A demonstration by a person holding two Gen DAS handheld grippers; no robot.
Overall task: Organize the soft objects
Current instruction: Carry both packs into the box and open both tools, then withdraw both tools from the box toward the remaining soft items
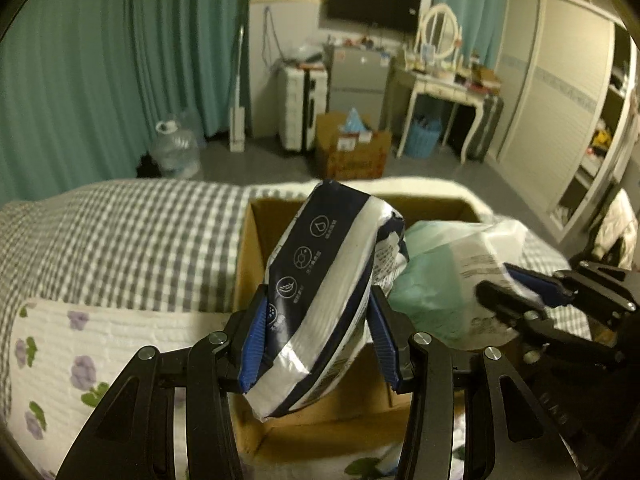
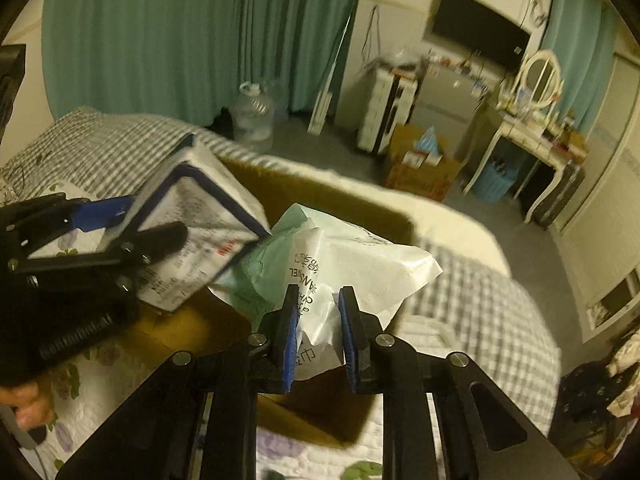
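Mid-task: left gripper (image 1: 320,332) clenching navy tissue pack (image 1: 332,280), right gripper (image 2: 318,334) clenching pale-green pack (image 2: 340,256), both above cardboard box (image 1: 250,248), unreleased.

Dim bedroom, teal curtains (image 1: 100,72) along the wall, dark television (image 1: 374,2) mounted above a grey cabinet (image 1: 356,76), white dressing table (image 1: 444,92) with oval mirror (image 1: 440,30), sliding wardrobe (image 1: 560,92), grey floor (image 1: 264,160), checked bedspread (image 1: 120,240)

Cardboard box (image 1: 256,264) floor hidden behind packs; pack print blurred.
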